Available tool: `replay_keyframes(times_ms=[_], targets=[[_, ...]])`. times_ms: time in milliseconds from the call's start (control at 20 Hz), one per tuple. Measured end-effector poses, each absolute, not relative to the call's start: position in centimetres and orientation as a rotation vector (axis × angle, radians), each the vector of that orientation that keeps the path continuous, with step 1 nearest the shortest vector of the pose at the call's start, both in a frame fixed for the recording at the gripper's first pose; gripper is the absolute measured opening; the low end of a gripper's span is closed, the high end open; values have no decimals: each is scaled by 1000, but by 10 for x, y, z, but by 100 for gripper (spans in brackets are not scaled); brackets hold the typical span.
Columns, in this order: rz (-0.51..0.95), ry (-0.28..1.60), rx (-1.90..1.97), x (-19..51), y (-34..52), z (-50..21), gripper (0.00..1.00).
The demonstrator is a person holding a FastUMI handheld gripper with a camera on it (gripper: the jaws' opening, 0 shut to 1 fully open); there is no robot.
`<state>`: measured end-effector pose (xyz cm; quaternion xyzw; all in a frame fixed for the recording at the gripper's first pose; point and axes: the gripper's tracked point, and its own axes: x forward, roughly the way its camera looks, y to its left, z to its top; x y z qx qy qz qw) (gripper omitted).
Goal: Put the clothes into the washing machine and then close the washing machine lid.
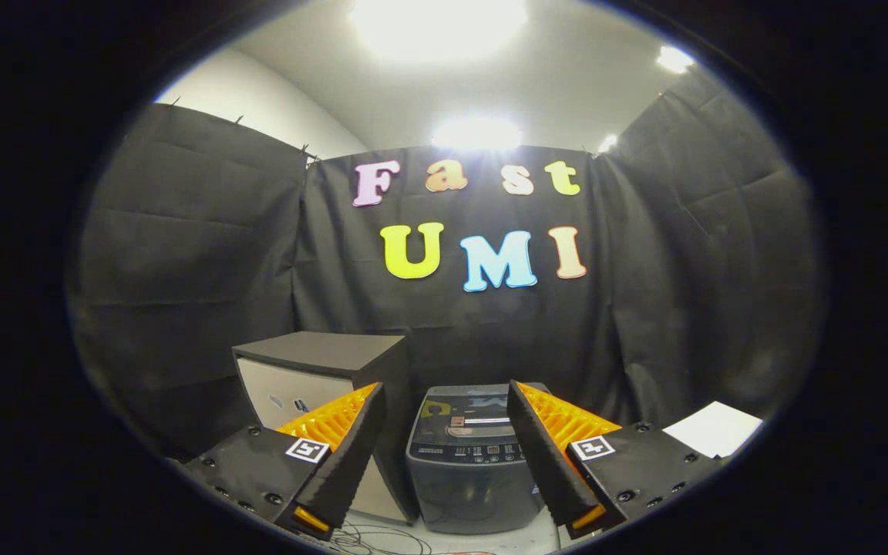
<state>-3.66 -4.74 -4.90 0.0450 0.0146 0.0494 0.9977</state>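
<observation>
Two fingers of the claw [444,451] stood apart, holding nothing, the washing machine [469,462] beyond them, lid seemingly down (fitting either task end).

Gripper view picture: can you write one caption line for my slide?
Open gripper holding nothing, aimed at a small washing machine with its lid down, beside a cabinet in the booth.

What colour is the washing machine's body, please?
Dark grey, seen in the gripper view: washing machine, beyond the open gripper.
</observation>
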Motion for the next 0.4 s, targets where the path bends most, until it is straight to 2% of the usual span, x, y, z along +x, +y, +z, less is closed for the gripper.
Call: replay_keyframes(times_ms=[400], targets=[[155,41,57,-57,-44,-36,98]])
